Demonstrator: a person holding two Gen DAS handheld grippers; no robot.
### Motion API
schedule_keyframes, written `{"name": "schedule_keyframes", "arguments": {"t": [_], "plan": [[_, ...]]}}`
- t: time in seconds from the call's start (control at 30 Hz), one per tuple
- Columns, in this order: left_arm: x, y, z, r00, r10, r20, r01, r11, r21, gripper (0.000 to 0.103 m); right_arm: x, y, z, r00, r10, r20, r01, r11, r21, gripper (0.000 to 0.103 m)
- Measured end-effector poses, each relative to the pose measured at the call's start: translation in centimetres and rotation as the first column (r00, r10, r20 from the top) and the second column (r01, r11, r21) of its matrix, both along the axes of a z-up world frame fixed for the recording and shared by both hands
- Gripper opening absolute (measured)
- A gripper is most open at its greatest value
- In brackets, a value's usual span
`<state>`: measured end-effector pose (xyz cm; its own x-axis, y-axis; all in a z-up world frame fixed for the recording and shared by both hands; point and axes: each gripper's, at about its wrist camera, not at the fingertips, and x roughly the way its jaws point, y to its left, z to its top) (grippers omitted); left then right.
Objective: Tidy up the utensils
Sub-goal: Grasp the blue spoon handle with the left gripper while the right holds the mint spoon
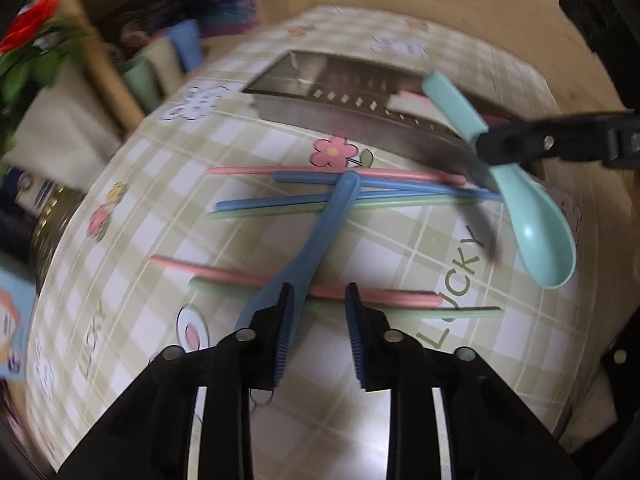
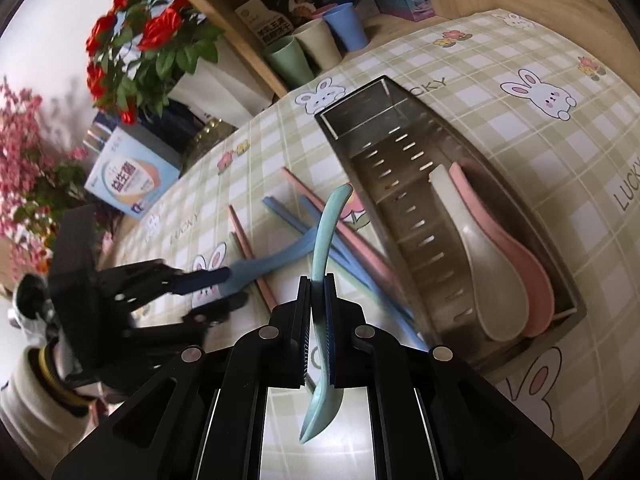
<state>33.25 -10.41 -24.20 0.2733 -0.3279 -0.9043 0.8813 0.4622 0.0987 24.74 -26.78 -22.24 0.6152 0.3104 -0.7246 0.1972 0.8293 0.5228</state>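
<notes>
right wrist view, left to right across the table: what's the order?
Left claw → blue plastic spoon → teal plastic spoon held in the shut right claw → cream spoon → pink spoon, both in the perforated metal tray.

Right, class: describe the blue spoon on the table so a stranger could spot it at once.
Find the long perforated metal tray on the checked tablecloth. Beside it lie scattered pink, blue and green plastic chopsticks. The blue plastic spoon lies across them, the only broad-handled piece there.
</notes>
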Motion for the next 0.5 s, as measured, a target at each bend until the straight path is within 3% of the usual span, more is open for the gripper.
{"name": "schedule_keyframes", "arguments": {"t": [0.27, 0.5], "plan": [[2.3, -2.7, -1.3, 0.999, -0.039, -0.031, 0.042, 0.996, 0.083, 0.024, 0.0, -2.0, -0.3, 0.999, -0.032, 0.014, 0.032, 0.999, 0.043, 0.006], [1.9, -3.7, -2.1, 0.996, -0.094, -0.005, 0.094, 0.986, 0.140, 0.024, 0.2, -2.2, -0.4, 0.999, -0.036, 0.020, 0.034, 0.998, 0.060, 0.006]]}}
